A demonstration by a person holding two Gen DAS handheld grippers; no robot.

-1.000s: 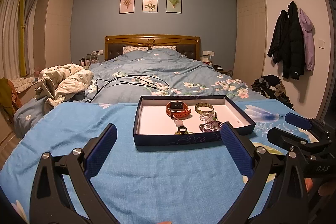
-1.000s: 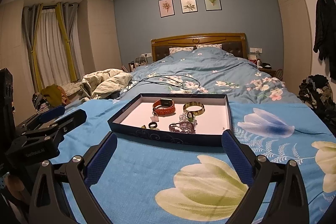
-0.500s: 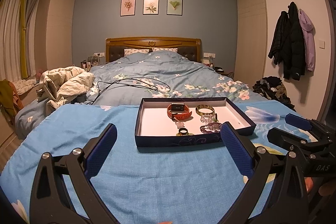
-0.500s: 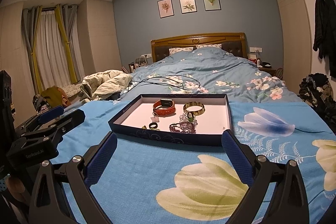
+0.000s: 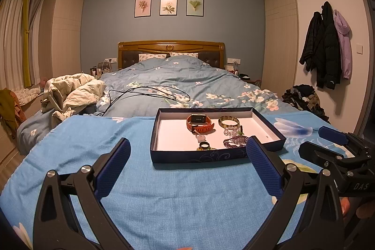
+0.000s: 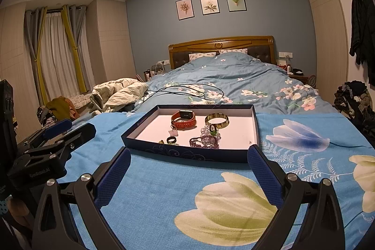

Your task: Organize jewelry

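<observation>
Both tools are idle and short of the work: the left gripper [image 5: 188,163] and the right gripper [image 6: 188,168] each stand with fingers spread wide and nothing between them, above the blue floral blanket [image 6: 304,147]. The jewelry lies in the shallow dark-blue box lid [image 5: 199,157] just ahead of both. An orange-strapped watch [image 5: 200,122] and a brown-green bangle [image 5: 228,121] sit toward the far side; a dark ring [image 5: 204,145], a clear bead bracelet [image 5: 230,131] and a purple bead bracelet [image 5: 235,140] crowd the near right. Risks noted: the bead pieces touch or overlap, so lifting one may drag its neighbour; the ring lies close behind the near wall, where a finger may strike the rim; and the soft bedding lets the lid tip or slide under pressure.
</observation>
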